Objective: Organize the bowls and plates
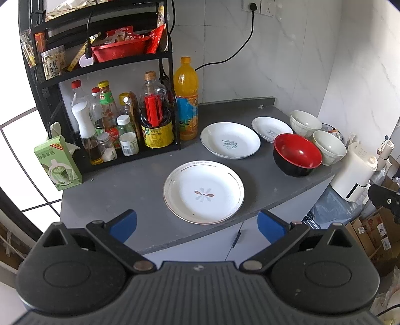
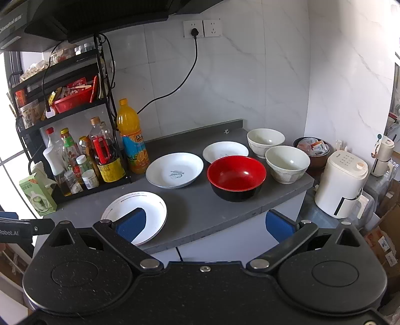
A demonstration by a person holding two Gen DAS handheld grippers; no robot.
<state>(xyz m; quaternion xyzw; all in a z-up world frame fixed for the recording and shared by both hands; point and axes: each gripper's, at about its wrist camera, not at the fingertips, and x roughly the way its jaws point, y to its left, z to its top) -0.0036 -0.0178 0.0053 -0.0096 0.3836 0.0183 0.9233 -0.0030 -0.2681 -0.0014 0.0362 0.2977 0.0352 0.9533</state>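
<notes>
Both tongs gape empty; the flower plate (image 1: 203, 192) at lower centre overhangs the tabletop (image 1: 120, 185) edge, so a clumsy nudge could tip it off.

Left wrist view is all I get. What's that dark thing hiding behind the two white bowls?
Observer: A dark bowl holding packets.
Operator: What's way up top?
Observer: A black hood sticks out above the rack.
Operator: Is my other gripper holding anything?
Observer: No. The right fingers are wide open and empty.
</notes>
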